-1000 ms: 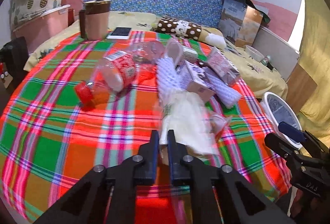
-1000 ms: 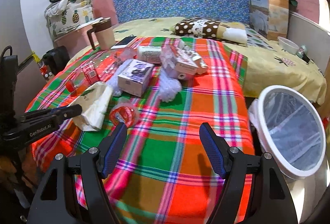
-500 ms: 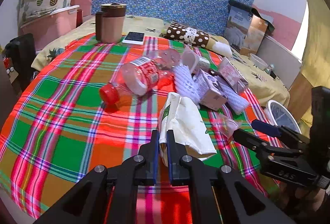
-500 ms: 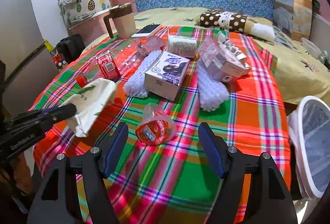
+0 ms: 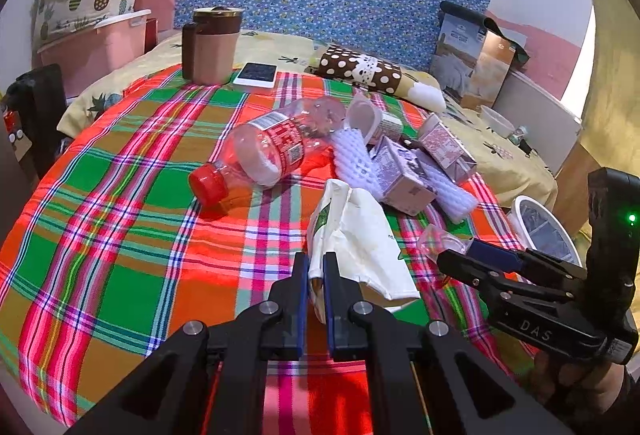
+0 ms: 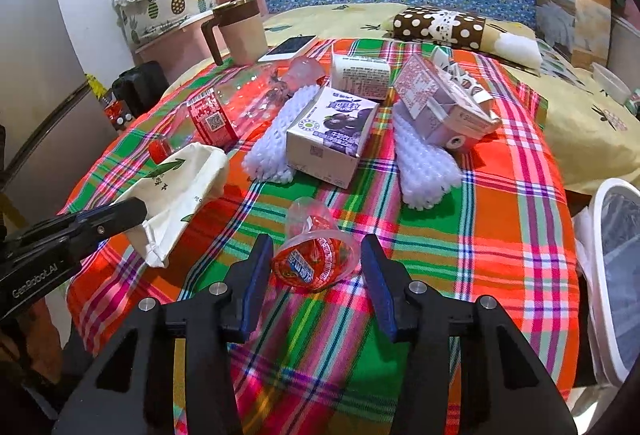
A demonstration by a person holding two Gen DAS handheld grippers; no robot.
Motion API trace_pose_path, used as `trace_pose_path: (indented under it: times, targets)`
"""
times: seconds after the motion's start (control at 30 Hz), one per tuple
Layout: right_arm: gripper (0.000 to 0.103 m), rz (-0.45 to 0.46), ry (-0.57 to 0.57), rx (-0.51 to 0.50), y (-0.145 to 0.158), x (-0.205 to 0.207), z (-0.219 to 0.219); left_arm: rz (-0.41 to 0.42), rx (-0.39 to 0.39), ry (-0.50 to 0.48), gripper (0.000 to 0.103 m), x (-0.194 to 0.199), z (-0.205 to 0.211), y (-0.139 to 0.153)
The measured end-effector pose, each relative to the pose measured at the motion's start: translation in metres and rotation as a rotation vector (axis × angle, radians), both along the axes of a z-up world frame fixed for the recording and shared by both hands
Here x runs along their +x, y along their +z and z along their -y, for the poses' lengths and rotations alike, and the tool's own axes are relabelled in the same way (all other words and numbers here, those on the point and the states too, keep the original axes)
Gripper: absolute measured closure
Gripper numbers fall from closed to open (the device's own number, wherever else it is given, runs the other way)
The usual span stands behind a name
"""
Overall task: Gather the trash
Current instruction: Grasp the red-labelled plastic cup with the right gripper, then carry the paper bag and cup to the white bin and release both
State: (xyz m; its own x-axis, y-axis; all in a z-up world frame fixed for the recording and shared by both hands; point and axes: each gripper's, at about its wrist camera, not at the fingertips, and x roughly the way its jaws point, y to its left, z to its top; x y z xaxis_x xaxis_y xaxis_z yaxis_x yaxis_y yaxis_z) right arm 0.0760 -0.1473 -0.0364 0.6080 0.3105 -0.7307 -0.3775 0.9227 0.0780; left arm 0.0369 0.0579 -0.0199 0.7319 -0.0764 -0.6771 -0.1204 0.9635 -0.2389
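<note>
My left gripper is shut on the near edge of a crumpled white paper bag, which also shows in the right wrist view. My right gripper is open, its fingers on either side of a clear plastic cup with a red label lying on the plaid cloth. Beyond lie a clear bottle with a red cap, white foam nets, and purple milk cartons. A white-rimmed trash bin stands at the table's right edge.
A brown mug and a phone sit at the far side of the plaid table. A polka-dot pillow and a paper bag lie on the bed behind.
My right gripper has moved forward and down until its open fingers straddle the red-labelled cup. My left gripper has stayed shut on the white bag and shifted slightly.
</note>
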Motion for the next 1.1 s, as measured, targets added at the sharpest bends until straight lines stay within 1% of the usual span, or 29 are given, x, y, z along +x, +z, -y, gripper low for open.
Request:
trace_pose_path:
  times: [0.13, 0.33, 0.53, 0.8, 0.9, 1.1]
  targets:
    - [0.056, 0.013, -0.026, 0.015, 0.006, -0.006, 0.010, 0.012, 0.004, -0.022, 0.096, -0.002, 0.010, 0.005]
    - [0.056, 0.039, -0.098, 0.032, 0.013, -0.017, 0.037, 0.026, 0.008, -0.084, 0.096, 0.001, 0.035, 0.012]
    - [0.056, 0.076, -0.190, 0.030, 0.021, -0.025, 0.068, 0.045, 0.002, -0.198, 0.096, 0.015, 0.075, 0.019]
    - [0.055, 0.128, -0.367, 0.017, 0.032, -0.033, 0.132, 0.053, 0.019, -0.370, 0.096, 0.041, 0.139, 0.025]
    - [0.056, 0.135, -0.425, 0.013, 0.033, -0.035, 0.153, 0.045, 0.006, -0.447, 0.096, 0.054, 0.168, 0.025]
    - [0.055, 0.130, -0.535, 0.004, 0.029, -0.040, 0.190, 0.037, 0.027, -0.539, 0.096, 0.077, 0.217, 0.022]
